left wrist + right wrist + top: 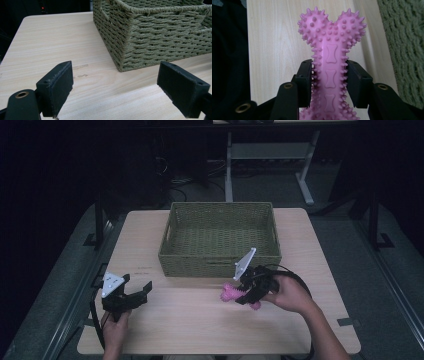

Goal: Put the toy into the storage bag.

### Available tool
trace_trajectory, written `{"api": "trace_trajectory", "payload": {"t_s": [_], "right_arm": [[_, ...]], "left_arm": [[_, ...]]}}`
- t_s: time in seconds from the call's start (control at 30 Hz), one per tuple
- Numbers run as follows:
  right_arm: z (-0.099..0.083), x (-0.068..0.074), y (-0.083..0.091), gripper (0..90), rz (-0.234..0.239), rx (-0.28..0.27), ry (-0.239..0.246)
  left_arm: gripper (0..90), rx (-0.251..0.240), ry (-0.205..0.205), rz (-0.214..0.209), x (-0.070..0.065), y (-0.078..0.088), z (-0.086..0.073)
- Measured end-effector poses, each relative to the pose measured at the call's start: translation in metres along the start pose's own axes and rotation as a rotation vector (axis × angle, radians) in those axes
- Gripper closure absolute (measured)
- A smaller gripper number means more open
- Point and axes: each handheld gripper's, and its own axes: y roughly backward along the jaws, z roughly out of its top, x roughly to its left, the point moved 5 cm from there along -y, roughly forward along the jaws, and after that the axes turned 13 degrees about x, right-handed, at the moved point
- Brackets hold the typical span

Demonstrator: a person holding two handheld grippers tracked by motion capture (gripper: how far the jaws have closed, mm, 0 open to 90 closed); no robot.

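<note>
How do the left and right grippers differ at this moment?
The left gripper has its jaws wide apart with nothing between them; the right gripper is closed on the pink spiked bone toy. The left sits near the table's left edge, the right just before the green woven basket. Each is hand-held.

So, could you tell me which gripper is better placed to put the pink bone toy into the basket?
Right: the right gripper is shut on the pink bone toy beside the basket; the left gripper is open.
</note>
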Motion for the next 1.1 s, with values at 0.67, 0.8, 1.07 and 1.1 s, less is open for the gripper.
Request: {"api": "trace_trajectory", "payload": {"t_s": [0.67, 0.8, 1.07, 1.1], "right_arm": [[0.003, -0.032, 0.043, 57.9, 0.049, -0.037, -0.002], [0.003, -0.039, 0.048, 57.8, 0.051, -0.029, -0.01], [0.005, -0.049, 0.055, 57.9, 0.076, -0.034, -0.013], [0.006, -0.05, 0.056, 57.9, 0.078, -0.036, -0.014]], "left_arm": [[13.0, -0.002, 0.004, -0.001, 0.0, 0.0, 0.0], [13.0, -0.003, 0.006, -0.003, 0.001, 0.0, 0.0], [13.0, 0.0, 0.009, -0.002, 0.002, -0.001, 0.0], [13.0, -0.001, 0.009, -0.001, 0.002, -0.001, 0.0]]}}
